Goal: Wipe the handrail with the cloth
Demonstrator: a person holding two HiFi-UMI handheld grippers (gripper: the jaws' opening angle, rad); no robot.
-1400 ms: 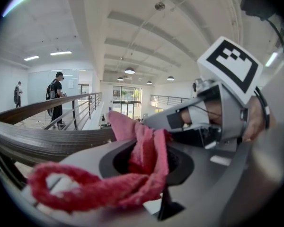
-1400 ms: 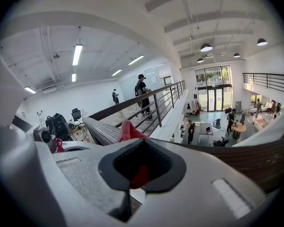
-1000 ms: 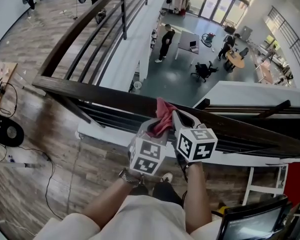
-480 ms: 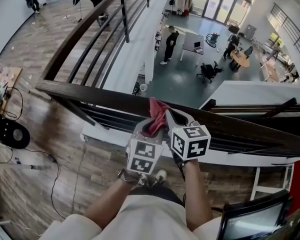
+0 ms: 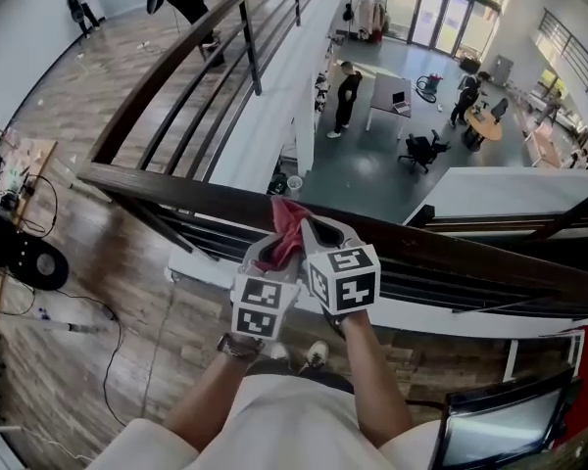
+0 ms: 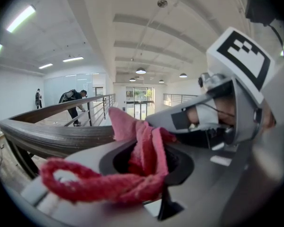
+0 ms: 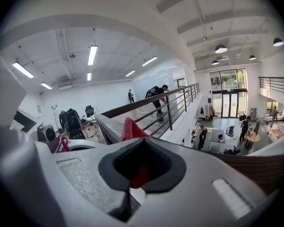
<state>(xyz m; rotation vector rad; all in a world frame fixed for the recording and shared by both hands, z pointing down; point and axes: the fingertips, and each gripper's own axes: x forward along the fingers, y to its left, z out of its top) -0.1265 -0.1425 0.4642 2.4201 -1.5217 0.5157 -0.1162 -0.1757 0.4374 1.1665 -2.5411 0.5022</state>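
Left tool (image 5: 268,253) and right tool (image 5: 318,235) both pinch a red cloth (image 5: 287,223) on the dark handrail (image 5: 157,186), above an open hall (image 5: 372,164).

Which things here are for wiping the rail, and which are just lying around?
For the job:
- red cloth
- dark handrail
- left gripper and right gripper, both shut on the cloth

Just around:
- black round thing on the floor
- office chair downstairs
- table with a laptop
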